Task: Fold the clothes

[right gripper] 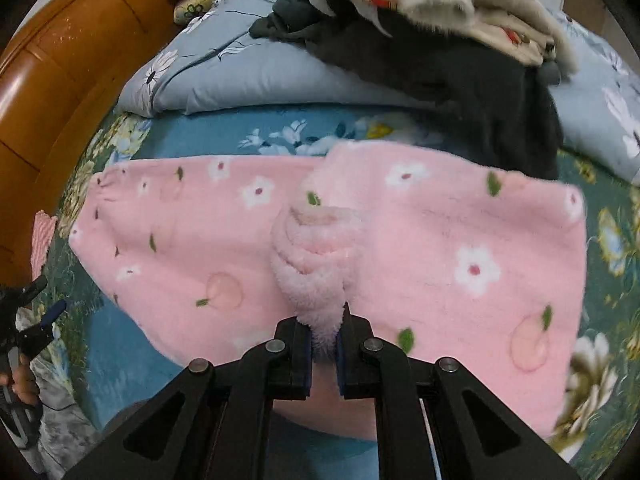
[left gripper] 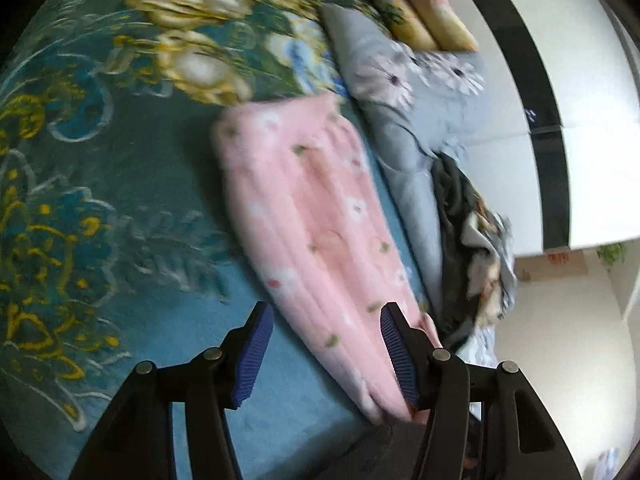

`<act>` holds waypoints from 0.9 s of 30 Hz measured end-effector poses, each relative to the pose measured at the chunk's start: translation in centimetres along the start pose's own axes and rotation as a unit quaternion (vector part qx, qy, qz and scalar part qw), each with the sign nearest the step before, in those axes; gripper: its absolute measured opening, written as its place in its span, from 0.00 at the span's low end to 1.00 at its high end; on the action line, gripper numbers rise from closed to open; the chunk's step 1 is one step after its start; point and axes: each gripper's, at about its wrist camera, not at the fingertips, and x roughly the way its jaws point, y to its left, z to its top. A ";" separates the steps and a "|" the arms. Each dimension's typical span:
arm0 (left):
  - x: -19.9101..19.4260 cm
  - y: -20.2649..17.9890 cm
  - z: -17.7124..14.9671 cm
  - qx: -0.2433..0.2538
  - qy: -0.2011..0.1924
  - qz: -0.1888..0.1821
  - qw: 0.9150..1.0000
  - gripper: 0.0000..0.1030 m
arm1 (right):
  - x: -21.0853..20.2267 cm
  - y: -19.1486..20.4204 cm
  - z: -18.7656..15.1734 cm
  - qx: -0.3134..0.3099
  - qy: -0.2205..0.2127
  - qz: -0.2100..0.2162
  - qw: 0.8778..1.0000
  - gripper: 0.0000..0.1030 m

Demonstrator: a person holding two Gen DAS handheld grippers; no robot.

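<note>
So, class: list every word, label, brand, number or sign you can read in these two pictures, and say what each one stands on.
None can be read.
Red marks on the pale wall in the left wrist view: too small and blurred to read.
Red and black print on the cream garment atop the clothes pile in the right wrist view: a pattern, no legible letters.
The pink fleece garment, pinched by the right hand-held gripper, carries only flowers and leaves.

Both wrist views close above bed (left gripper: 120, 184), sharing pink garment (right gripper: 440, 240)
</note>
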 end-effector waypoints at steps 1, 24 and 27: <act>0.4 -0.8 -0.2 0.011 0.008 -0.008 1.000 0.59 | -0.1 -0.3 0.1 0.009 0.003 0.014 1.000 0.09; 27.7 -18.4 -9.0 0.154 0.330 0.018 0.931 0.70 | -12.4 -8.5 -7.0 0.106 -0.108 0.061 0.987 0.44; 28.3 -19.7 -10.1 0.183 0.336 0.024 0.924 0.49 | -13.5 -10.4 -8.4 0.130 -0.114 0.049 0.984 0.44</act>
